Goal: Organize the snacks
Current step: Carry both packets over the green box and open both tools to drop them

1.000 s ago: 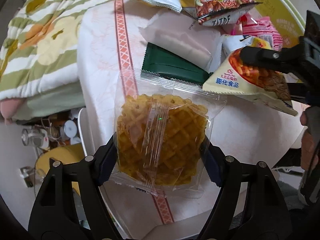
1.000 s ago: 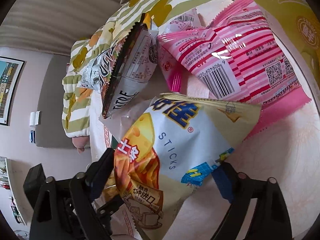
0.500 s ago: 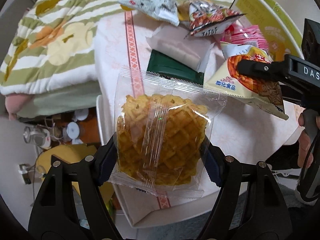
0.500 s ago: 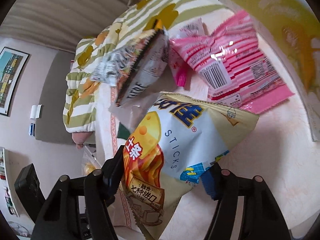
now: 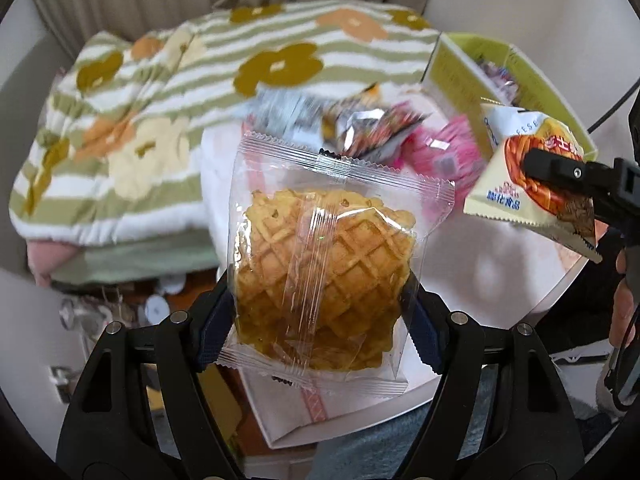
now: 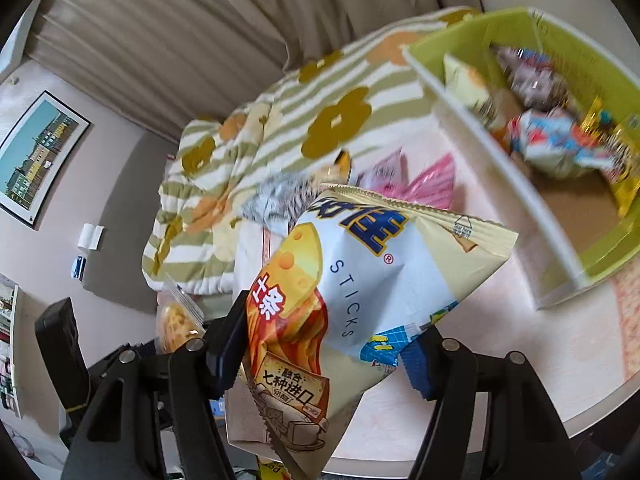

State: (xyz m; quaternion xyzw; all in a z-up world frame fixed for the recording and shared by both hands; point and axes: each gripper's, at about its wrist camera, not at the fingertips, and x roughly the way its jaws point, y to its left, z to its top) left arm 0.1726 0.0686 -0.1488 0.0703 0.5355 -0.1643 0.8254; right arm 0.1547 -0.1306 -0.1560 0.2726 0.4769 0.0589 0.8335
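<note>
Left claw (image 5: pixel 320 308) is clamped on a clear waffle packet (image 5: pixel 324 276) raised above the counter (image 5: pixel 500 272); right claw (image 6: pixel 320 344) grips a cheese-stick bag (image 6: pixel 360 288), its lower tip cut off. At 1 o'clock, the green box (image 6: pixel 472 104) holds blurred, unreadable wrappers; the loose snacks (image 5: pixel 372 132) at 12 o'clock are smeared too.

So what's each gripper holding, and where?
Left gripper: waffle packet, by its lower sides. Right gripper: cheese sticks bag, across its lower half.
</note>
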